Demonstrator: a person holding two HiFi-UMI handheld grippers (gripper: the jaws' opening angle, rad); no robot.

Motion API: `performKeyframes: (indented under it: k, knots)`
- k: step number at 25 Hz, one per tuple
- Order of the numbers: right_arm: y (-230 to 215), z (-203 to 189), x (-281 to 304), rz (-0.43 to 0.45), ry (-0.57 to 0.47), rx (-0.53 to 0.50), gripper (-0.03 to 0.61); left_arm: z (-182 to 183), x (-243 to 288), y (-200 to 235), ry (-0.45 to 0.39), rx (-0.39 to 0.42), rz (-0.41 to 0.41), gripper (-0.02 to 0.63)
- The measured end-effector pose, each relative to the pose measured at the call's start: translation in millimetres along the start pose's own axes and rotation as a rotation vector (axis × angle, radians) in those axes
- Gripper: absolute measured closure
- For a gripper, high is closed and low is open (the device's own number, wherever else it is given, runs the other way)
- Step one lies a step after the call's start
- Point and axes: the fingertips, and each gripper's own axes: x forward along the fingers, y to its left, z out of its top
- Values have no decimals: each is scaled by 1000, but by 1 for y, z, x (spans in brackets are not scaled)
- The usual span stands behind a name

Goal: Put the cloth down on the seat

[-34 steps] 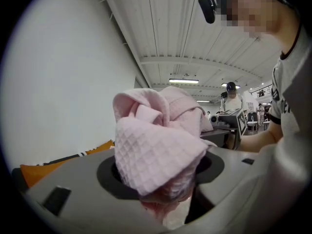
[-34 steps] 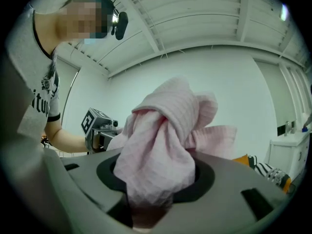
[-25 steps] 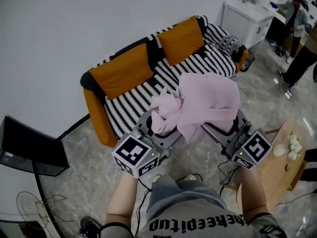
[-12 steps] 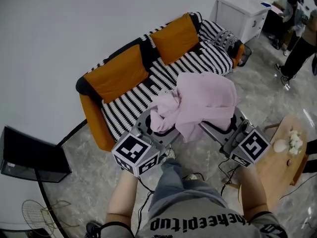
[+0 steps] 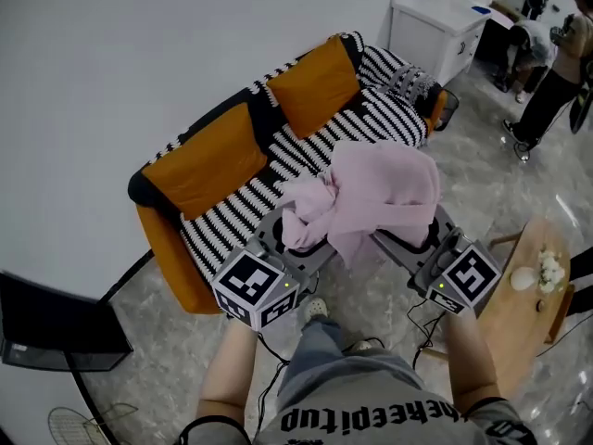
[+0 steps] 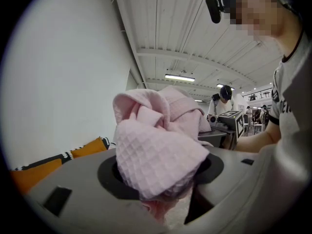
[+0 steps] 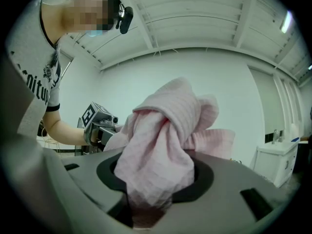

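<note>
A pink waffle-weave cloth hangs bunched between my two grippers, held in the air in front of the sofa. My left gripper is shut on the cloth's left end. My right gripper is shut on the other end. The cloth covers both pairs of jaws. The sofa seat has a black-and-white striped cover and lies just beyond and below the cloth, with two orange back cushions behind it.
An orange sofa arm stands at the near left. A white cabinet and people are at the far right. A small wooden table with white items is near my right arm. A dark screen sits at the left.
The view has shifted so the sofa sits lower and more to the left in the head view. Both grippers keep the same hold on the cloth.
</note>
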Motion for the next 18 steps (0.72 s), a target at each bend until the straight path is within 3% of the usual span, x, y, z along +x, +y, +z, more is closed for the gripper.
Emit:
performKeyframes:
  k: [18]
  knots:
    - [-39, -6, 121, -67, 25, 10, 368, 1, 3, 130, 11, 11, -51, 337]
